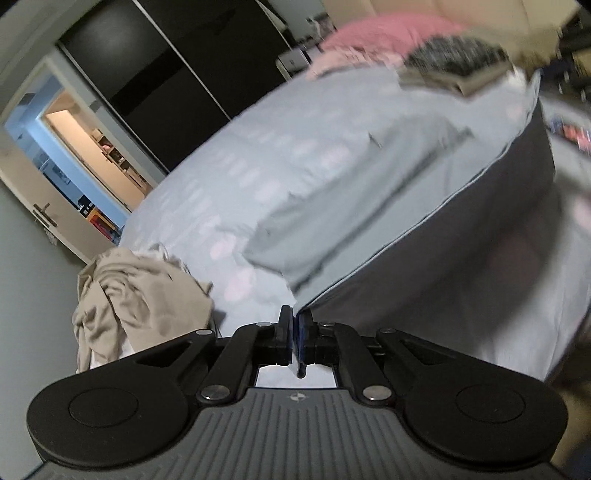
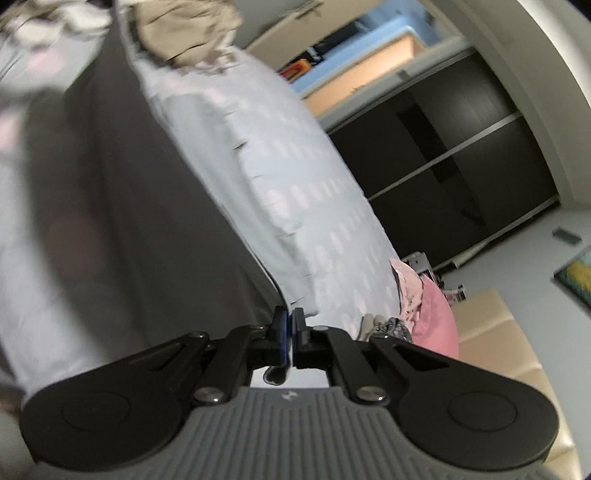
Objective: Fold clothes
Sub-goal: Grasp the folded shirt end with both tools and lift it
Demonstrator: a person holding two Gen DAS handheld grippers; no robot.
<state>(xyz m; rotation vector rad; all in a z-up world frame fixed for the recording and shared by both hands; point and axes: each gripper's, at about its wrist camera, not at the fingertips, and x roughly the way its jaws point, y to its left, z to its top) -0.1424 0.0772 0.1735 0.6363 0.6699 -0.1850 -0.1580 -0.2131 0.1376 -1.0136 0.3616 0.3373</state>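
Note:
A dark grey garment (image 1: pixel 443 240) with a pale seam along its edge hangs stretched over the bed. In the left wrist view that edge runs straight into my left gripper (image 1: pixel 294 317), which is shut on it. The same dark grey garment (image 2: pixel 147 203) fills the left of the right wrist view, blurred, and its edge ends between the fingers of my right gripper (image 2: pixel 289 317), also shut on it. A crumpled beige pile of clothes (image 1: pixel 129 295) lies on the bed, left of the left gripper; this beige pile (image 2: pixel 184 26) shows at the top of the right view.
The bed (image 1: pixel 277 166) has a light blue cover with pale pink spots. A pink pillow (image 1: pixel 388 33) and a small folded stack (image 1: pixel 454 62) lie at its far end. A dark sliding wardrobe (image 2: pixel 443 166) and an open doorway (image 1: pixel 74 147) stand beyond the bed.

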